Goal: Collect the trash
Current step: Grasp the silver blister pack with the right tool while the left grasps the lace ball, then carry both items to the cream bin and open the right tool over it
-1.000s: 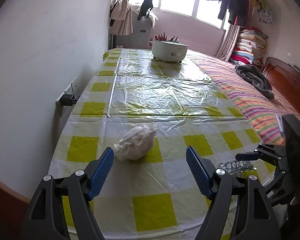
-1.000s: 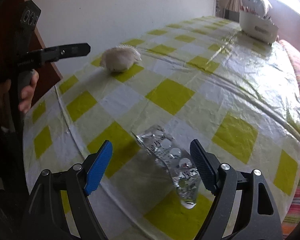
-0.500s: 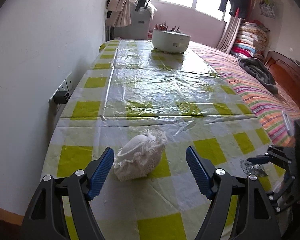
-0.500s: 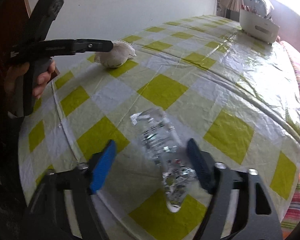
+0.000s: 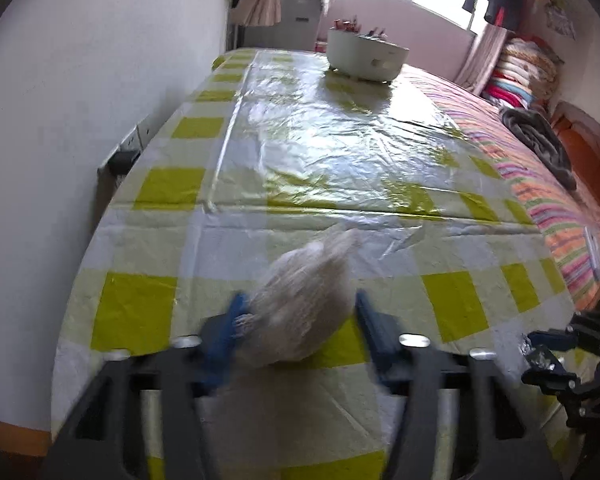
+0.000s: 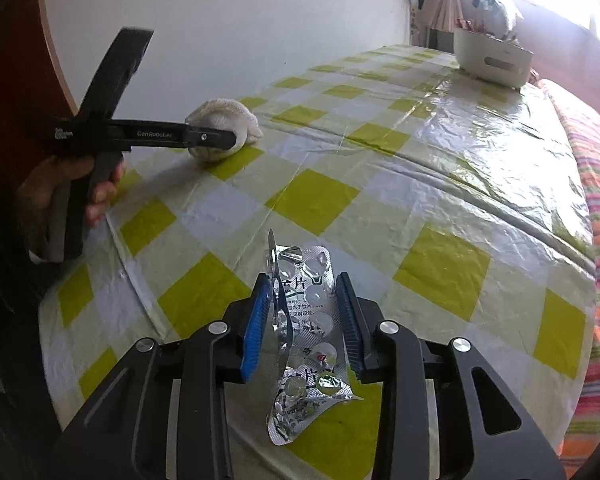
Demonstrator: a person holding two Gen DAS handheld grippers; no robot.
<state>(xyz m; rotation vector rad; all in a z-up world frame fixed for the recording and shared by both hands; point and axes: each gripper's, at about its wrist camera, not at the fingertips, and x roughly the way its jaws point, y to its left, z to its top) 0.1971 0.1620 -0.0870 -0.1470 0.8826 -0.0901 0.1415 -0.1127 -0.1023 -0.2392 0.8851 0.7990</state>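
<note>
Two grippers pinch crumpled tissue (image 5: pixel 300 304), foil blister pack (image 6: pixel 306 320).

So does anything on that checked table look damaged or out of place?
Yes, two bits of litter. A blister pack lies bent and crumpled, one side folded upright, between the right gripper's fingers. A wadded white paper ball sits near the wall side, between the left gripper's fingers. Nothing looks spilled.
</note>
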